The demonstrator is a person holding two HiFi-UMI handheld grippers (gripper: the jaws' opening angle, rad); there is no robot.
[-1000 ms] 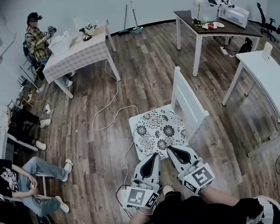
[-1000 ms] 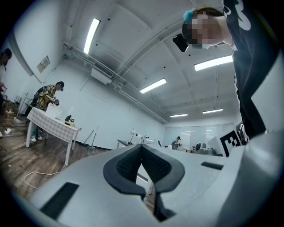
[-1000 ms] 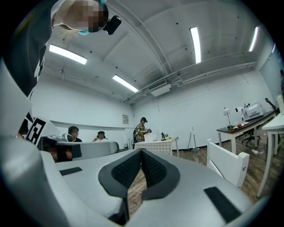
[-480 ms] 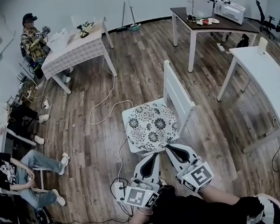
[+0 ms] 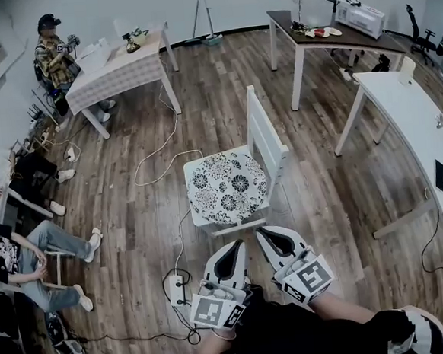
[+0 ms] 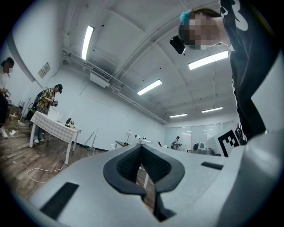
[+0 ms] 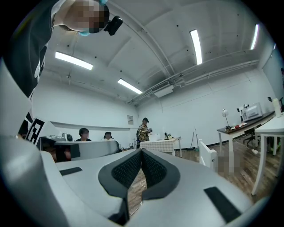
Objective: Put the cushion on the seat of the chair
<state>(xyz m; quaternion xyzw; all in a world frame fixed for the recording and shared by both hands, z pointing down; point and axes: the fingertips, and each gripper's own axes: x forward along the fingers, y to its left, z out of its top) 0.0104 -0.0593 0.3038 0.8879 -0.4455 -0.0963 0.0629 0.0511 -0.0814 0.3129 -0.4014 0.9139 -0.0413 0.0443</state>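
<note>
Head view: cushion (image 5: 228,187) on chair (image 5: 268,137), beyond left claw (image 5: 237,245), right claw (image 5: 261,232)

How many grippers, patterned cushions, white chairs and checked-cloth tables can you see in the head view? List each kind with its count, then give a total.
Grippers: 2 (left gripper, right gripper)
Patterned cushions: 1 (cushion, lying on the chair seat)
White chairs: 1 (chair)
Checked-cloth tables: 1 (table)
Total: 5

Floral cushion (image 5: 228,188) flat on white chair (image 5: 268,142) seat
</note>
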